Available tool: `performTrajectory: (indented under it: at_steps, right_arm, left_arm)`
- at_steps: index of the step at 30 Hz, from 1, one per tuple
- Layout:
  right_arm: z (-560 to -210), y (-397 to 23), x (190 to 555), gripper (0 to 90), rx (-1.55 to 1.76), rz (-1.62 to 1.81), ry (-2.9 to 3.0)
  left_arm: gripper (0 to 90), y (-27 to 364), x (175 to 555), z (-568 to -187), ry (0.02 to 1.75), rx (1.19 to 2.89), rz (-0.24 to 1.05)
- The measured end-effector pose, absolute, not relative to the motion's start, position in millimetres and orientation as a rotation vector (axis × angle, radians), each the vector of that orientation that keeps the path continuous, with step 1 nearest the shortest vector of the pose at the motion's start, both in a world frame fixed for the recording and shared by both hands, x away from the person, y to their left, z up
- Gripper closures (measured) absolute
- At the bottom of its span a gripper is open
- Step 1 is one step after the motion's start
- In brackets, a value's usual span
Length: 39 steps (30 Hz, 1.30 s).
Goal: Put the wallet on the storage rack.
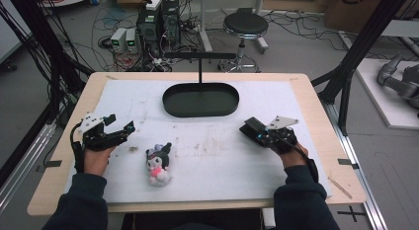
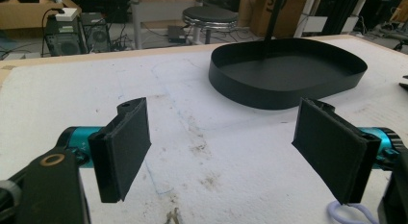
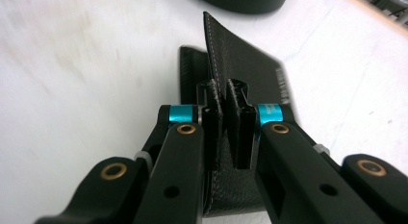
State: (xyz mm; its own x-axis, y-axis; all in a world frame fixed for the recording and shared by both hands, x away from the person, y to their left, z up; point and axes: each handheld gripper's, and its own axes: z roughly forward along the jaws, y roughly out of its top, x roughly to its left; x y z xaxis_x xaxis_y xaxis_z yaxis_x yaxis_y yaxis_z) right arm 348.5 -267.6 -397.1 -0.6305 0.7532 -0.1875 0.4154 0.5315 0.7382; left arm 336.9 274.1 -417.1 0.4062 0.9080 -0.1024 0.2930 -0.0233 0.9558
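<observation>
Black leather wallet (image 3: 240,65) pinched in the right gripper (image 3: 226,132)
Grip made, placing left — the wallet sits at four o'clock from the black tray (image 1: 200,99); left gripper (image 2: 231,147) wide open, empty.

In the right gripper view the right tool (image 3: 225,132) covers the near end of the black leather piece (image 3: 240,65) clamped between its jaws, and the bottom edge cuts off its lowest part; what kind of item it is cannot be told. At twelve o'clock the black tray (image 3: 240,0) is cut by the top edge and blurred. In the left gripper view a pale purple loop (image 2: 349,212) at five o'clock is cut off by the bottom edge. In the high view the plush toy (image 1: 159,163) is too small to read its details.
</observation>
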Motion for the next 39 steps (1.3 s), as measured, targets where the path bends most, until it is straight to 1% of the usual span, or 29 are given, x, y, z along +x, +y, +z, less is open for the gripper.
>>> performTrajectory:
  at_steps: [2,5,12,21,25,27,31,32,33,34,35,36,37,38,39]
  right_arm:
    - [-380.4,-275.1,346.6,87.6,1.05,1.019,2.2]
    - [-372.4,-284.0,345.1,87.8,1.137,1.065,2.139]
    - [-369.9,-301.2,347.6,88.1,1.276,1.072,2.034]
    - [-369.1,-312.2,354.5,88.0,1.361,0.925,1.909]
    - [-369.5,-314.3,368.4,88.0,1.392,0.887,1.913]
    - [-369.1,-309.8,384.7,87.7,1.383,0.814,1.958]
    - [-369.4,-305.7,395.7,86.2,1.367,0.789,1.982]
    - [-369.5,-306.5,396.8,80.5,1.373,0.801,1.981]
    - [-369.5,-306.5,396.8,80.5,1.373,0.801,1.981]
    - [-369.4,-307.4,396.0,72.2,1.364,0.804,1.981]
    - [-368.2,-311.4,392.6,57.7,1.329,0.853,1.968]
    - [-368.2,-311.4,392.6,57.7,1.329,0.853,1.968]
    - [-366.9,-316.2,387.3,47.6,1.278,0.903,1.966]
    - [-366.7,-318.7,384.8,43.9,1.255,0.935,1.968]
    - [-366.7,-318.7,384.8,43.9,1.255,0.935,1.968]
  left_arm:
    - [20.2,274.8,336.6,-416.8,1.1,1.561,0.7]
    - [20.2,275.2,336.1,-416.7,1.103,1.559,0.701]
    - [20.2,275.5,335.7,-416.7,1.103,1.561,0.703]
    - [20.3,274.1,335.5,-415.8,1.097,1.561,0.709]
    - [20.3,273.4,335.7,-415.3,1.094,1.557,0.709]
    - [20.3,272.5,336.2,-415.4,1.094,1.561,0.706]
    - [20.4,272.1,336.8,-415.4,1.093,1.56,0.707]
    - [20.4,272.9,336.9,-415.6,1.097,1.557,0.708]
    - [20.4,272.9,336.9,-415.6,1.097,1.557,0.708]
    - [20.4,273.2,336.8,-415.7,1.098,1.558,0.708]
    - [20.4,273.2,336.8,-415.9,1.097,1.558,0.706]
    - [20.4,273.2,336.7,-416.1,1.097,1.56,0.706]
    - [20.4,273.3,336.6,-416.1,1.094,1.563,0.706]
    - [20.4,273.2,336.4,-416.1,1.094,1.563,0.705]
    - [20.4,273.2,336.2,-415.9,1.094,1.561,0.706]
